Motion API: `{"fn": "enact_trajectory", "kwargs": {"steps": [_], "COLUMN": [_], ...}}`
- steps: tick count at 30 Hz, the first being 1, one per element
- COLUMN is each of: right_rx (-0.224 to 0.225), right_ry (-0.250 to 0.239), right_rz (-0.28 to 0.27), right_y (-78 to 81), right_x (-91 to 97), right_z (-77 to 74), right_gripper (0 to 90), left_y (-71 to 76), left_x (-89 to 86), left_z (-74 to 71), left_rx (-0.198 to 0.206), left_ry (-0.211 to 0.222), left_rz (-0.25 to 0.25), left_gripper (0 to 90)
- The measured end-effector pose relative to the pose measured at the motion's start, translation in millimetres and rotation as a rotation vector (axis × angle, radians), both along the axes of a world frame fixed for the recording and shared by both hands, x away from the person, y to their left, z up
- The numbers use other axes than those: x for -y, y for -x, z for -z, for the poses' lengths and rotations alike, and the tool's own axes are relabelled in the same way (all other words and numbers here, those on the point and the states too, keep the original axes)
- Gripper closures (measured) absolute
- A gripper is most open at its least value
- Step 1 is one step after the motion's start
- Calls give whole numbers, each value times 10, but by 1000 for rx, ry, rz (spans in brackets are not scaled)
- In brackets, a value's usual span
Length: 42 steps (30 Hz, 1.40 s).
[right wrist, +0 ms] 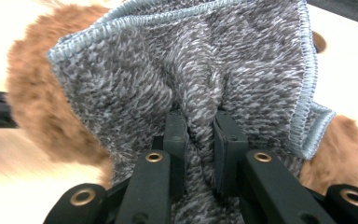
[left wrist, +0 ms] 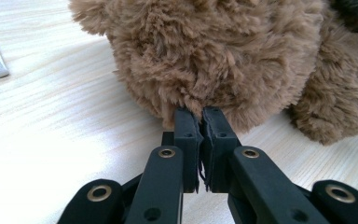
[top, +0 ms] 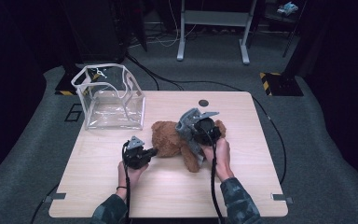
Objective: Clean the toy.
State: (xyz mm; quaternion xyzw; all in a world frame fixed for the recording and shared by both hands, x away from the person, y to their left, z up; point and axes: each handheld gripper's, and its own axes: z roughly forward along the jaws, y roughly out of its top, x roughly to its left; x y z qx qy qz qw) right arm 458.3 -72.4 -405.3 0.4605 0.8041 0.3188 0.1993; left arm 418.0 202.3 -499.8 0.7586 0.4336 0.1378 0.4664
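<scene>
Grey cloth (right wrist: 191, 70) between right tongs (right wrist: 200, 123)

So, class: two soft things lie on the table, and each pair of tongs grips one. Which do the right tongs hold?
The grey knitted cloth with the stitched hem, bunched in the right tongs. The left tongs pinch the brown teddy bear instead.

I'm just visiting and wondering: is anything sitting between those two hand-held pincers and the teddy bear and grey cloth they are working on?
Nothing visible does. The left tool is shut on the brown fur of the teddy bear. The right tool is shut on a fold of the grey cloth, which lies over the bear. The clear bag stands apart, toward the table's far left corner.
</scene>
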Motion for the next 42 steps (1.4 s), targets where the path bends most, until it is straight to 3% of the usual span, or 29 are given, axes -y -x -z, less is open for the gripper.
{"fn": "enact_trajectory", "kwargs": {"steps": [6,11,16,25,27,30,33,36,39,42], "right_rx": [9,15,-6,-65,-101,-145,-134,-59,-12,-29], "right_ry": [-8,31,11,-41,-67,-62,-51,-72,-108,-94], "right_rz": [54,101,151,227,231,246,268,271,247,222], "right_y": [6,11,-15,-77,-98,-105,-82,-65,-106,-223], "right_x": [286,477,710,961,1012,1061,1113,1167,1087,911], "right_z": [-11,-19,36,373,501,634,559,314,77,130], "right_gripper": [784,783,783,785,786,786,785,785,785,786], "left_y": [-1,-10,-17,-34,-34,-33,-31,-37,-46,-49], "left_x": [1,-6,-7,-9,-9,-5,-4,-5,5,9], "left_z": [-6,6,11,30,36,31,30,32,35,47], "left_rx": [-1,-9,-12,-16,-23,-21,-21,-22,-23,-36], "left_ry": [-10,-12,-8,-4,-1,-6,-9,-12,-14,-16], "left_rz": [3,-1,3,-5,-7,-8,-7,-2,-1,-1], "left_gripper": [858,862,865,867,868,867,867,868,868,868]}}
